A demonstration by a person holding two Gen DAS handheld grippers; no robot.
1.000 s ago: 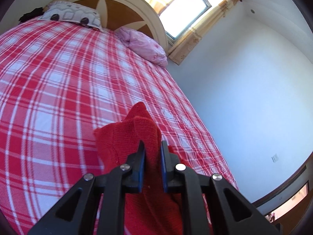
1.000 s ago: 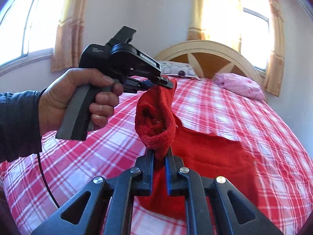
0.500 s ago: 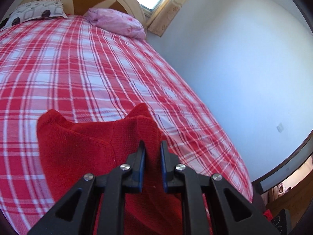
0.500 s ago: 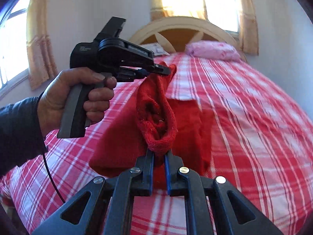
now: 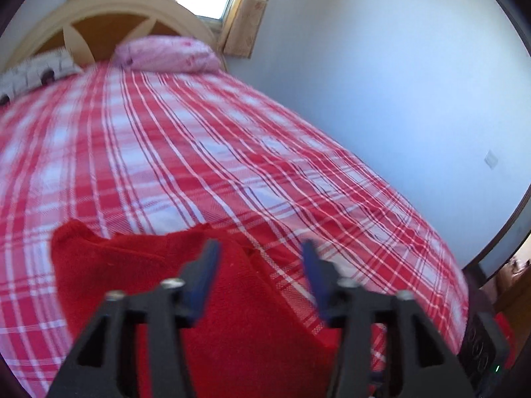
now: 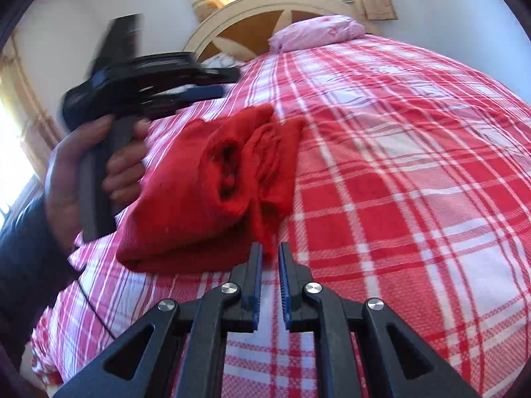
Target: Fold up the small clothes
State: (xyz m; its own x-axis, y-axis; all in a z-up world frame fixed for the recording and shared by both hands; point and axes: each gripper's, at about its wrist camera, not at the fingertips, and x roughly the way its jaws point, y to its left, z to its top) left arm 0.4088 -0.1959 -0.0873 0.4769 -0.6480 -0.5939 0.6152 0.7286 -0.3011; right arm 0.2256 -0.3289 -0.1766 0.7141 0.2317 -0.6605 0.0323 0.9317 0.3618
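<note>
One red knitted garment [image 6: 212, 192] lies folded on the checked bed [image 6: 415, 172], and two pillows are at the headboard – one pink [image 5: 166, 53], one grey-white [image 5: 36, 71]. The left tongs [image 5: 259, 248] are spread wide above the garment, grasping nothing. The right tongs [image 6: 270, 248] are parted only a little – a red edge lies between the tips, not clamped.

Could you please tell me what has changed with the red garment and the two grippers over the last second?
Both let go. The left hand-held gripper, earlier clamped on the red garment, now stands wide open above it. The right hand-held gripper has released the edge, its fingers slightly apart. The garment, held up before, now lies folded on the plaid bed. The pink pillow has not moved.
</note>
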